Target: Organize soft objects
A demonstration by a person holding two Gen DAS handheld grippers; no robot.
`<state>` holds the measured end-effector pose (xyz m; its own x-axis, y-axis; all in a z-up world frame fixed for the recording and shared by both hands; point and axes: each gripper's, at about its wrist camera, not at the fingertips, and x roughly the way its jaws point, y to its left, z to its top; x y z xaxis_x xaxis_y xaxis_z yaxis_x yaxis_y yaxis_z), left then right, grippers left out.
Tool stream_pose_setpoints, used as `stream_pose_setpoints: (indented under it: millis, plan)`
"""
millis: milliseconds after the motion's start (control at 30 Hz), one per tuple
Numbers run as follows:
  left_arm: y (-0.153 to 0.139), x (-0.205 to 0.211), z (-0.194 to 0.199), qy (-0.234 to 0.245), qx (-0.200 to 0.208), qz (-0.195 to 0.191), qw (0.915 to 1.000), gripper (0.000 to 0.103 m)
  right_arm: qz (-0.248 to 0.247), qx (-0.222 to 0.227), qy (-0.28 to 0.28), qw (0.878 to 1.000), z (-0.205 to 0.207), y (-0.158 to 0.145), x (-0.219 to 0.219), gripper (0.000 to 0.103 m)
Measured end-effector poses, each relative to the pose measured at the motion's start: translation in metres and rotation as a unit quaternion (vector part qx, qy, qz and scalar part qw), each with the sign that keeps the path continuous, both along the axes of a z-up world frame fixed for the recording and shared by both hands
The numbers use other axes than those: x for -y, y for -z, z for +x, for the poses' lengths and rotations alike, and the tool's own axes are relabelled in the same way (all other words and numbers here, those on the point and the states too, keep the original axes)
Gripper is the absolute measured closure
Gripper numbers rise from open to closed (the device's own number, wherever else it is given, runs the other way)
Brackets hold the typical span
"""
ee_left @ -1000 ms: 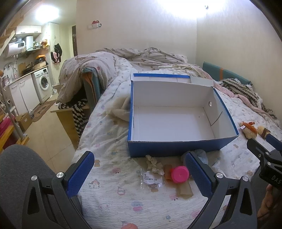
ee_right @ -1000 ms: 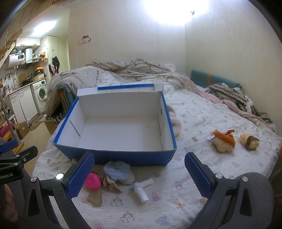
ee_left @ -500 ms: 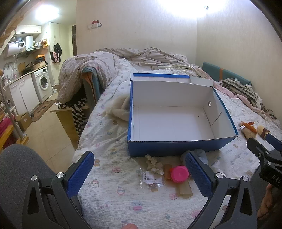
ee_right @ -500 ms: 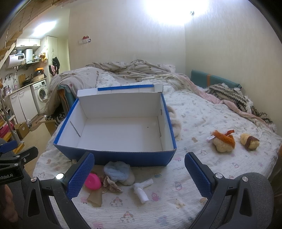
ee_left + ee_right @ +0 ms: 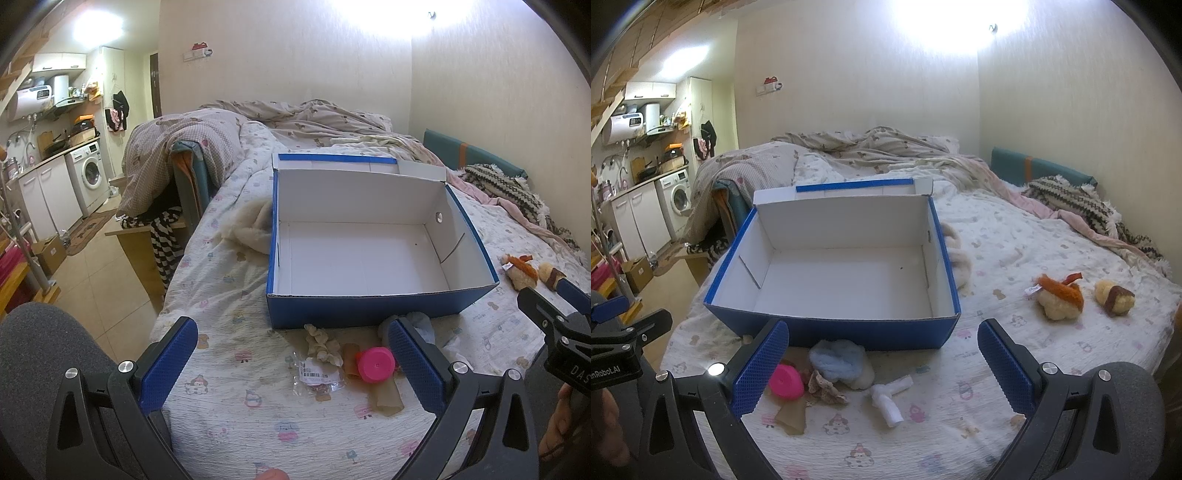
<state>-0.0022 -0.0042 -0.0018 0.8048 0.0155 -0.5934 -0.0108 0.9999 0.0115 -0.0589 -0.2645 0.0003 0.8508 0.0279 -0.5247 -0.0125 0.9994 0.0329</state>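
Note:
An empty blue box with a white inside (image 5: pixel 365 254) (image 5: pixel 846 284) sits on the bed. In front of it lie a pink round piece (image 5: pixel 376 365) (image 5: pixel 786 381), a light blue fluffy piece (image 5: pixel 836 360), a beige scrunchie (image 5: pixel 323 344), a white knotted cloth (image 5: pixel 888 398) and a small clear packet (image 5: pixel 314 376). Two plush toys, one orange-topped (image 5: pixel 1058 297) and one brown-banded (image 5: pixel 1114 297), lie right of the box. My left gripper (image 5: pixel 293 363) and right gripper (image 5: pixel 882 365) are both open, hovering above the items and holding nothing.
A cream fleece (image 5: pixel 251 227) lies left of the box. Rumpled quilts (image 5: pixel 871 151) and a striped knit blanket (image 5: pixel 1078 201) cover the far bed. The bed's left edge drops to a tiled floor (image 5: pixel 96 273) with a washing machine (image 5: pixel 88 173).

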Motion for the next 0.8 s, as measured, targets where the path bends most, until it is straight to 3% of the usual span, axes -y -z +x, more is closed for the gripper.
stream_pose_setpoints:
  millis: [800]
  plan:
    - [0.0, 0.0014, -0.0036, 0.003, 0.0, 0.002, 1.0, 0.0, 0.0, 0.001, -0.002, 1.0, -0.0003, -0.0009, -0.0001, 0.0]
